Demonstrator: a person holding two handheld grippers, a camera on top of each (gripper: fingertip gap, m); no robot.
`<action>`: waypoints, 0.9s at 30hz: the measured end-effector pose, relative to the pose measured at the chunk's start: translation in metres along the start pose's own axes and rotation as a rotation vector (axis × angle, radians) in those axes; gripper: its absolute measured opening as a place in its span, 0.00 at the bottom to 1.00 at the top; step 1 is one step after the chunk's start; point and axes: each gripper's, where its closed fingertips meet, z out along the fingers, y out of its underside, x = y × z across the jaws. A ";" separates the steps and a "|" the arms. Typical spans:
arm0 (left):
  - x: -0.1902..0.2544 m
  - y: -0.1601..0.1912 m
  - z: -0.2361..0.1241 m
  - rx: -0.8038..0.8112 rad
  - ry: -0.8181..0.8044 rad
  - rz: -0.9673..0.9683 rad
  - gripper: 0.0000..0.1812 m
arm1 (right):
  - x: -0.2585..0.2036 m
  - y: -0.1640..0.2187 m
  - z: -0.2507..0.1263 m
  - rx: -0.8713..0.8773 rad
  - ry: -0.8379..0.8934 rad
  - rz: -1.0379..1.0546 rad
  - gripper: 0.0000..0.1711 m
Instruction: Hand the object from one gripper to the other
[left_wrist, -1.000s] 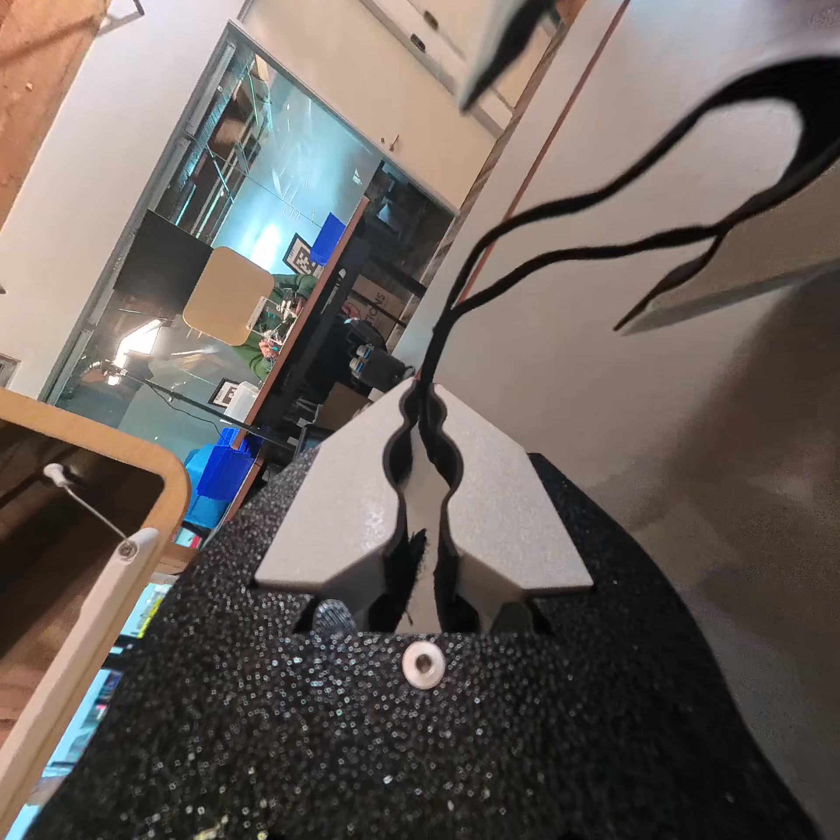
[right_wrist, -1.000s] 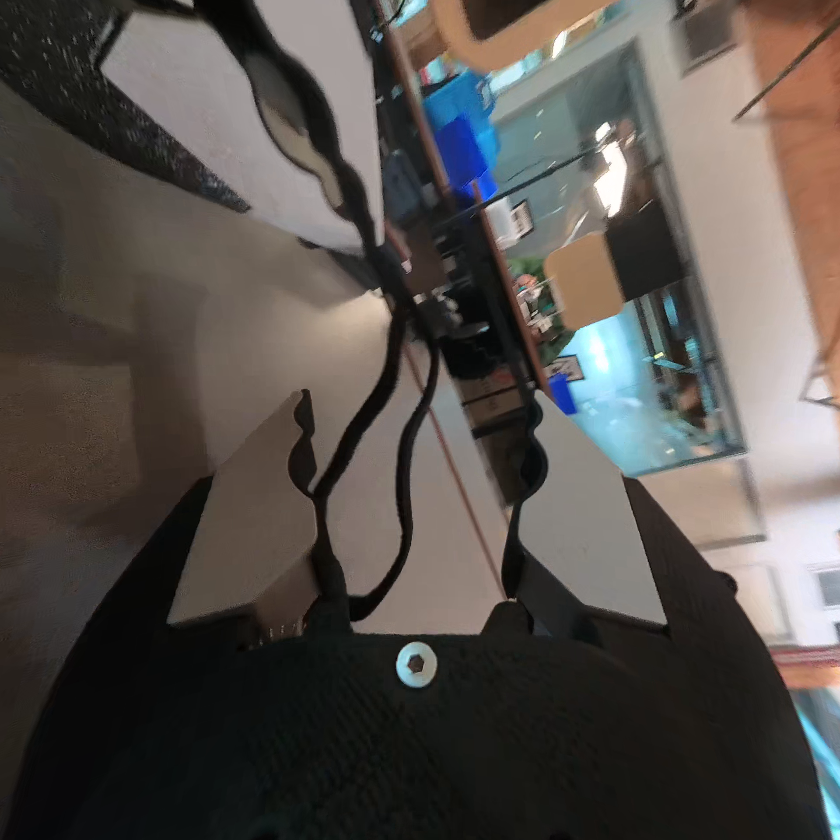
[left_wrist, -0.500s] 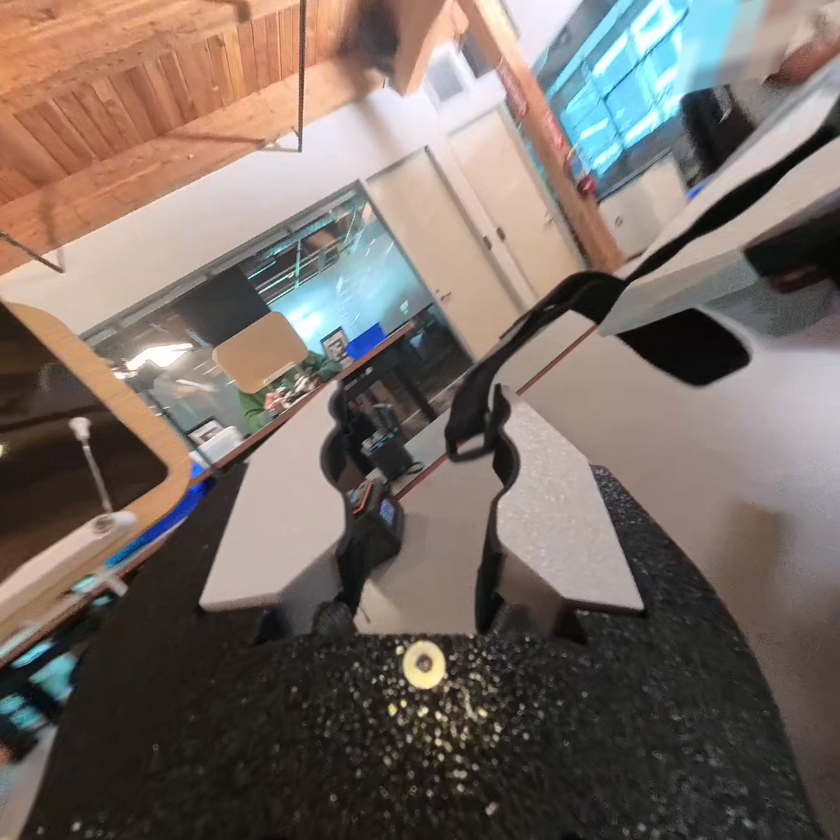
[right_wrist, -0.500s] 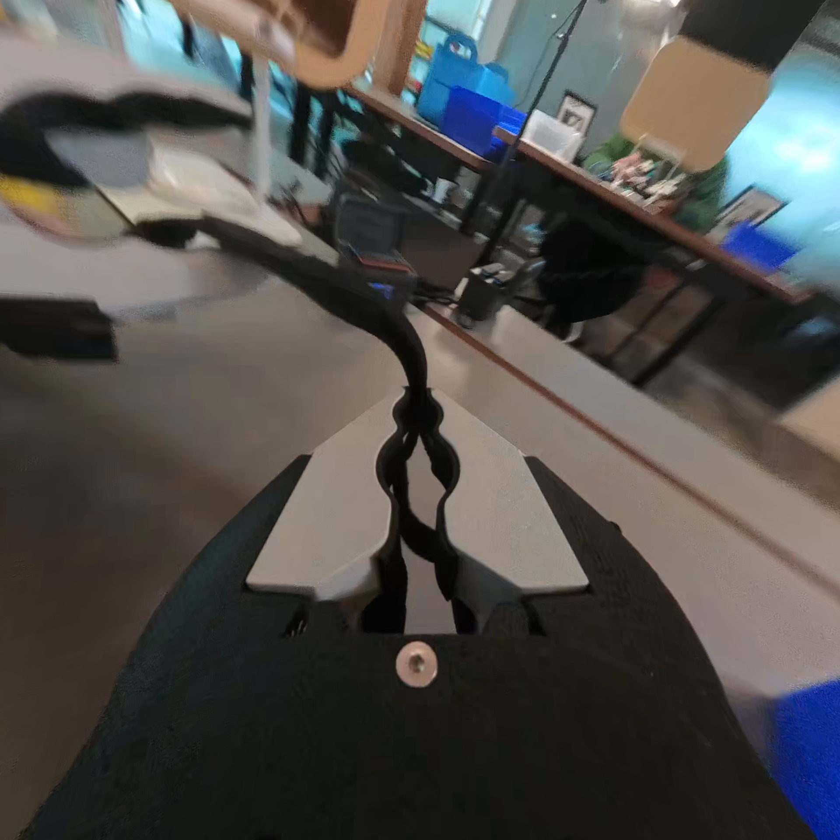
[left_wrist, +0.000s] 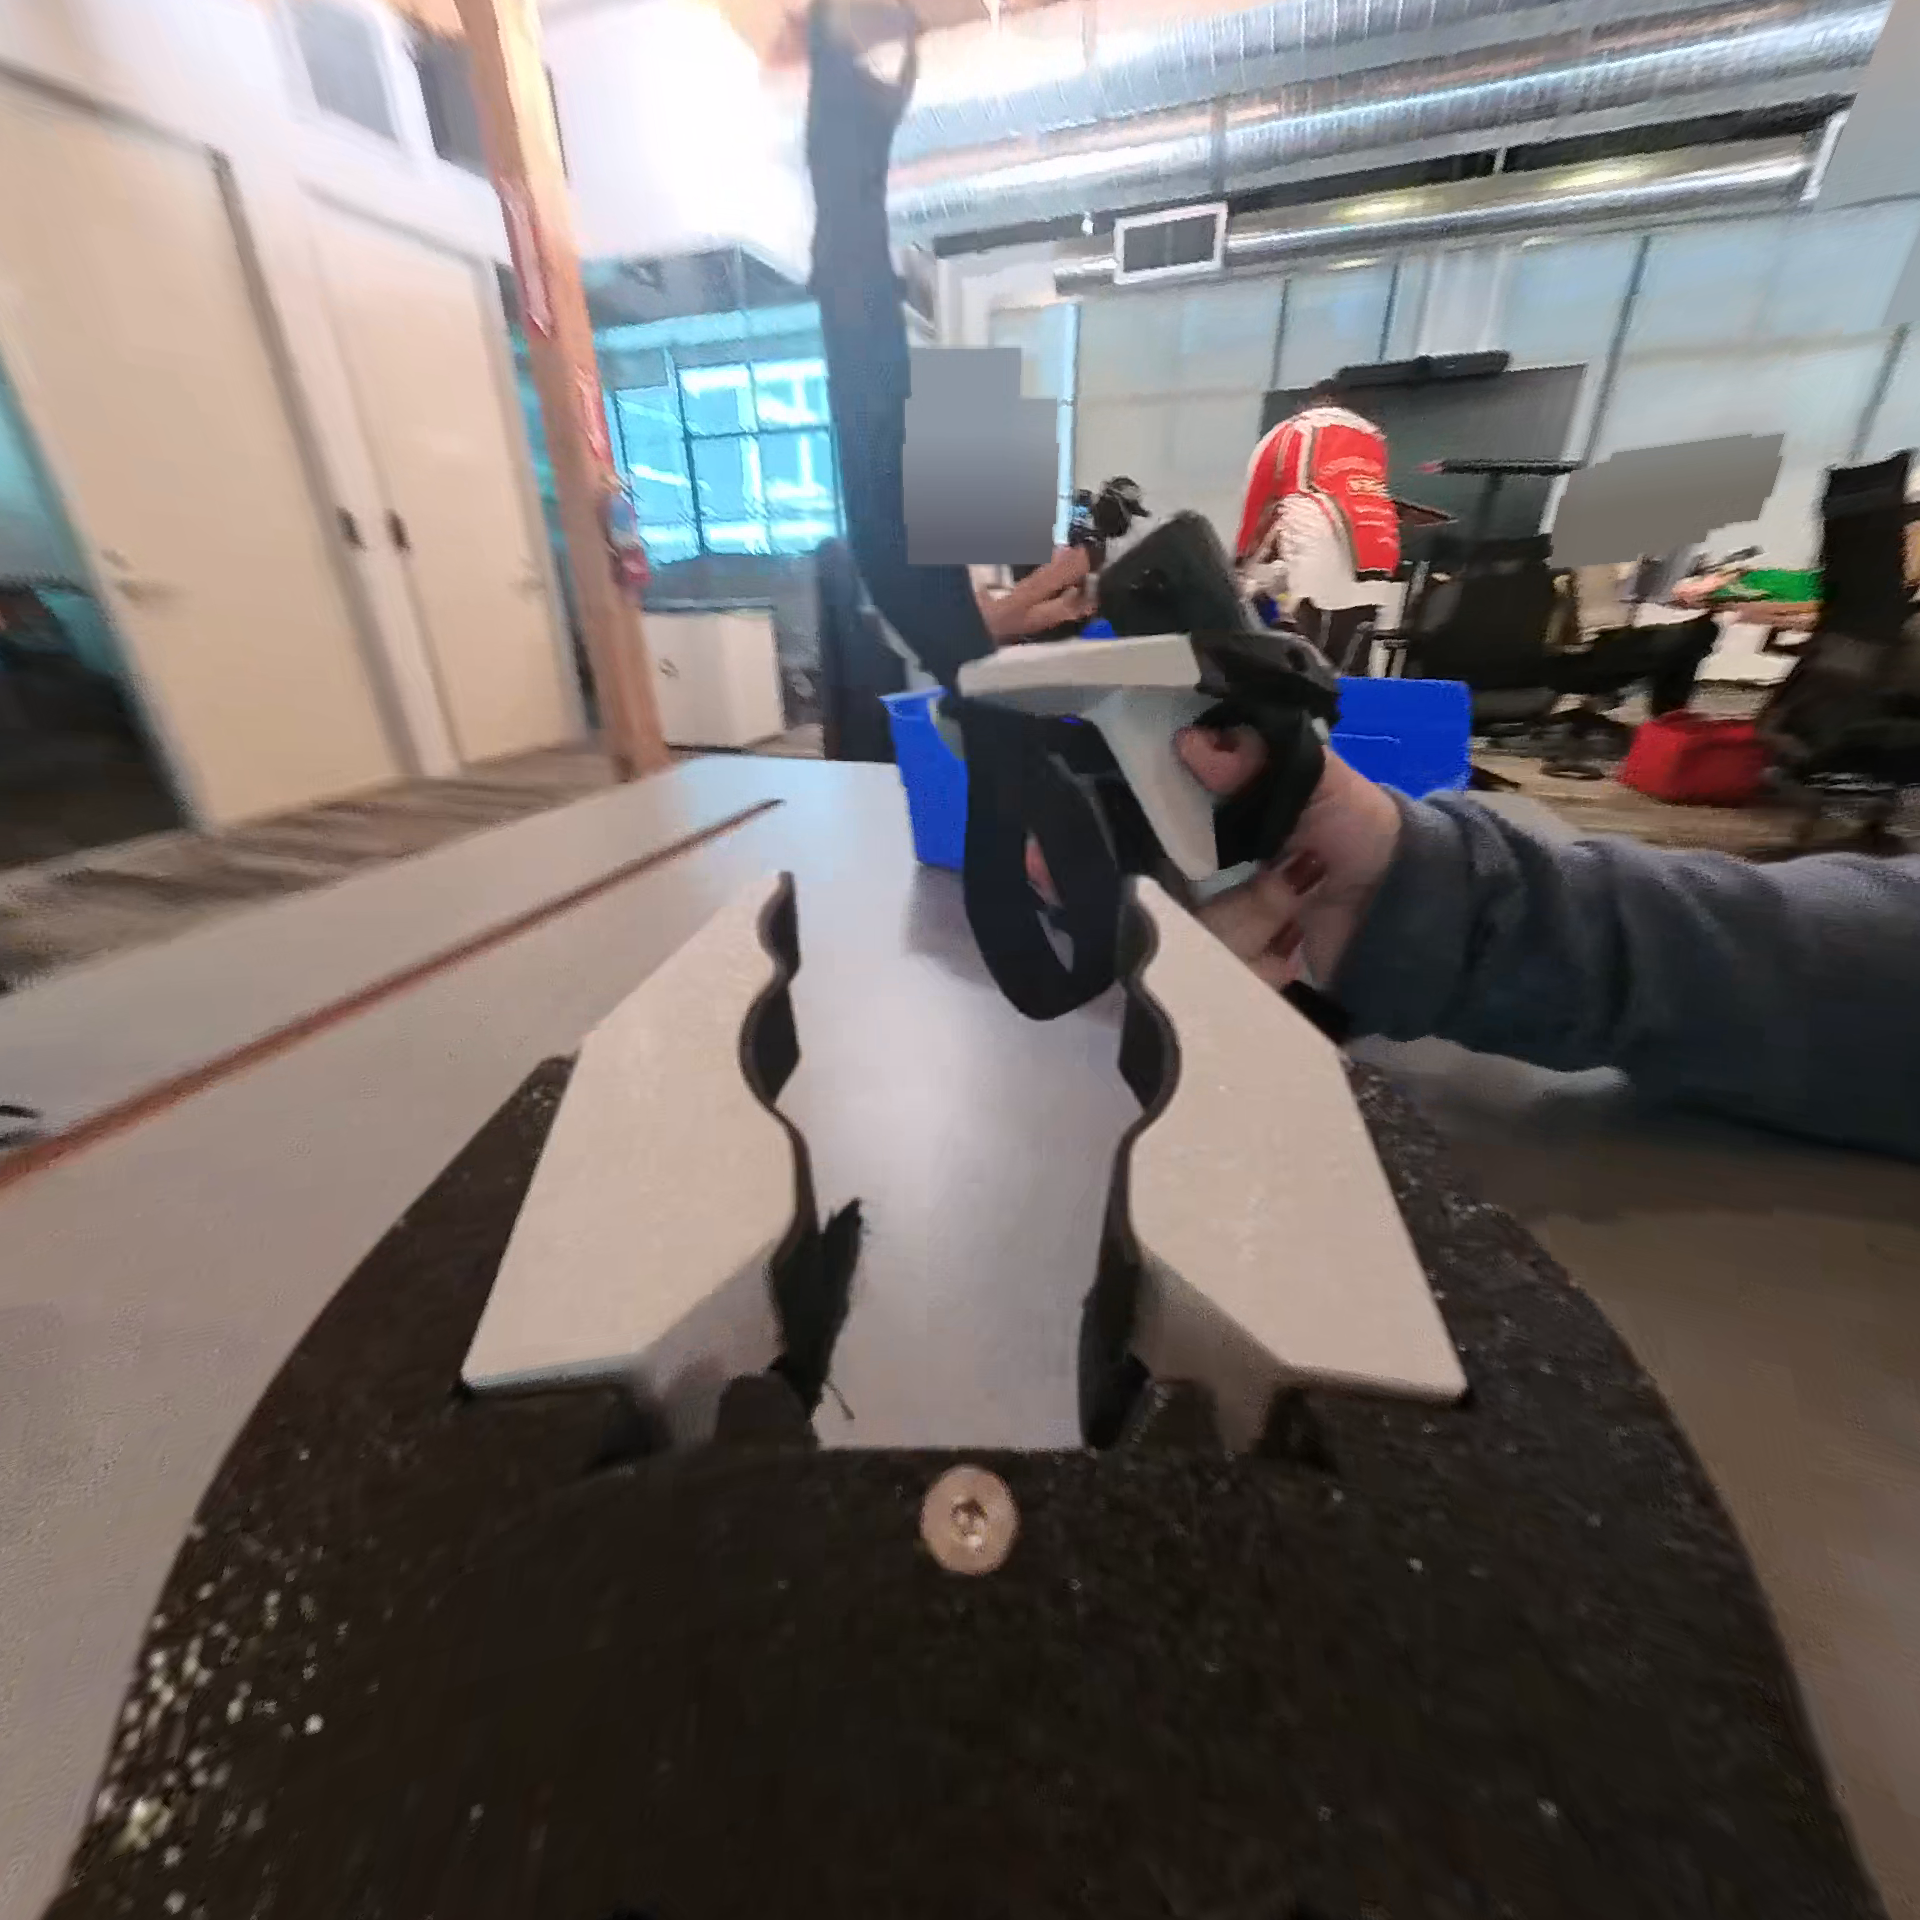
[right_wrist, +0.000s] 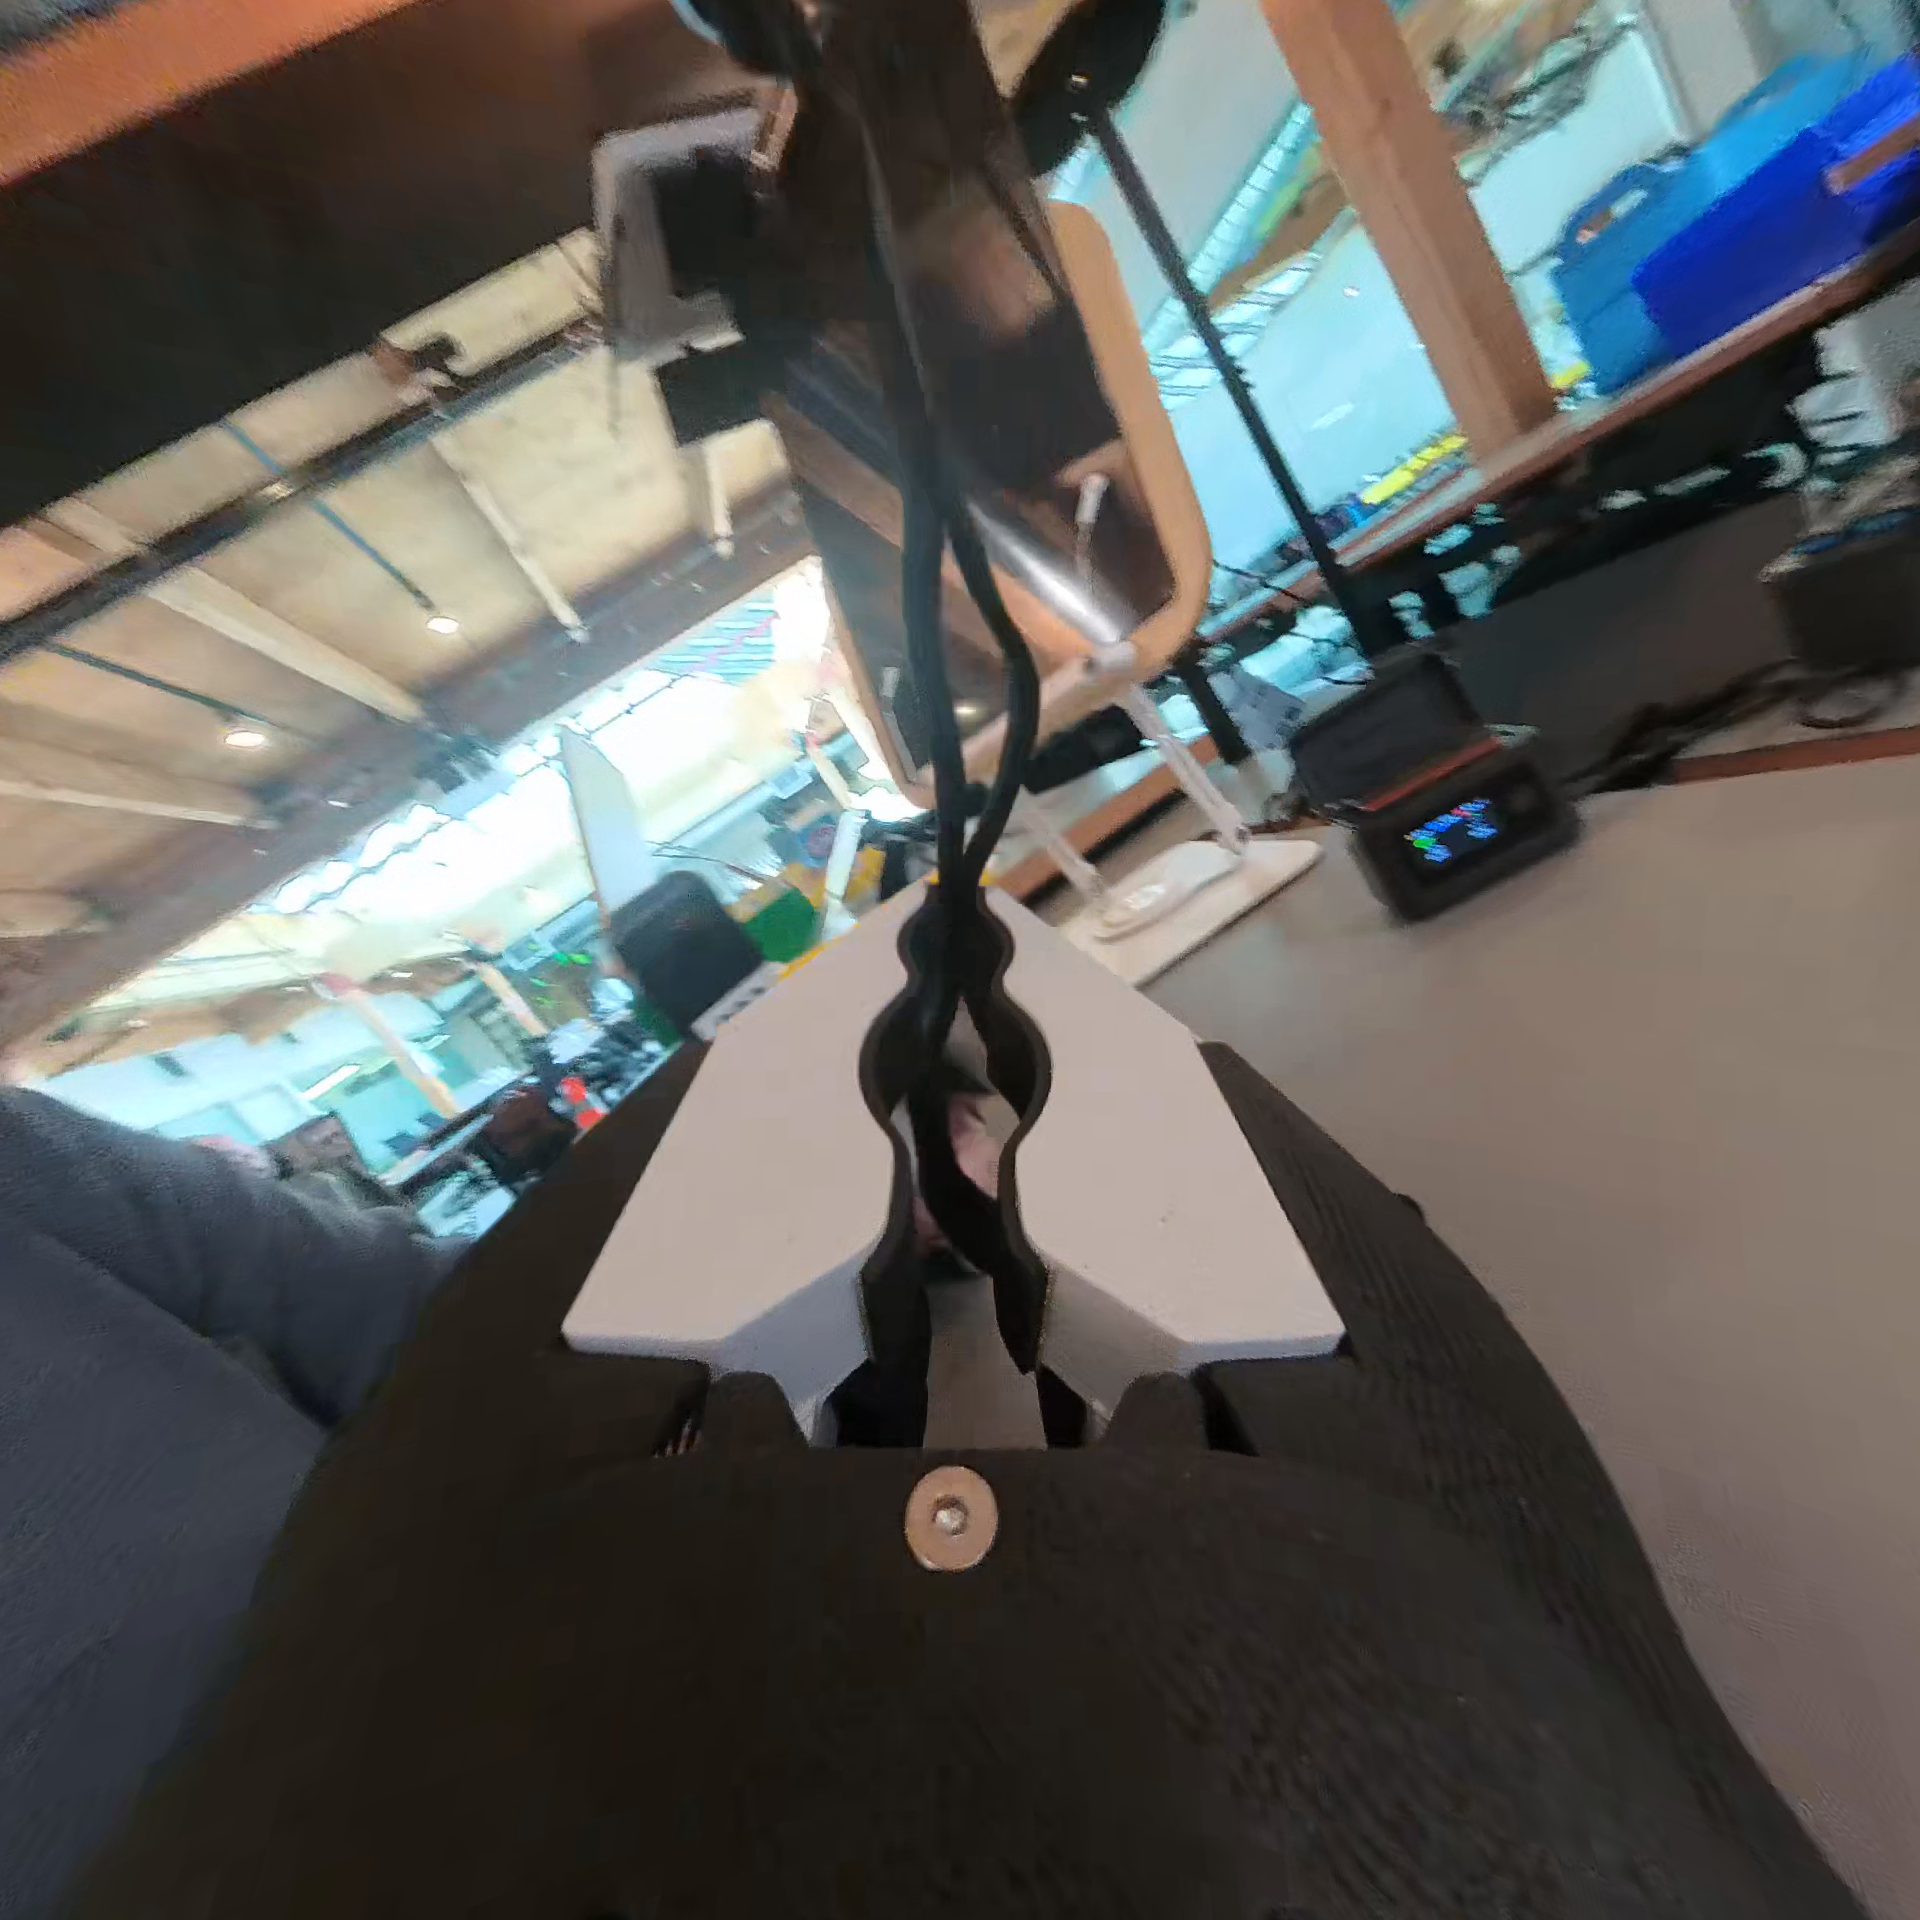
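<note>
Gripping the black strap loop firmly between the closed fingers of the right hand-held gripper, just beyond the left hand-held gripper, gaping wide and empty above the grey tabletop.

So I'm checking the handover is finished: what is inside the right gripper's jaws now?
The right gripper is shut on the black strap loop, pinched between its grey fingers. Strands exit both ends. How much lies clamped inside is covered. The left gripper is open and empty.
</note>
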 end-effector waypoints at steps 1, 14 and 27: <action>0.004 0.002 0.003 -0.010 0.028 -0.038 0.35 | -0.007 0.001 0.003 0.002 -0.044 0.012 0.01; 0.012 0.008 0.010 -0.053 0.079 -0.102 0.01 | -0.019 0.010 0.012 -0.009 -0.052 -0.106 0.09; -0.069 0.016 -0.025 -0.387 -0.595 0.711 0.01 | 0.032 -0.023 -0.013 -0.115 0.690 -1.186 0.63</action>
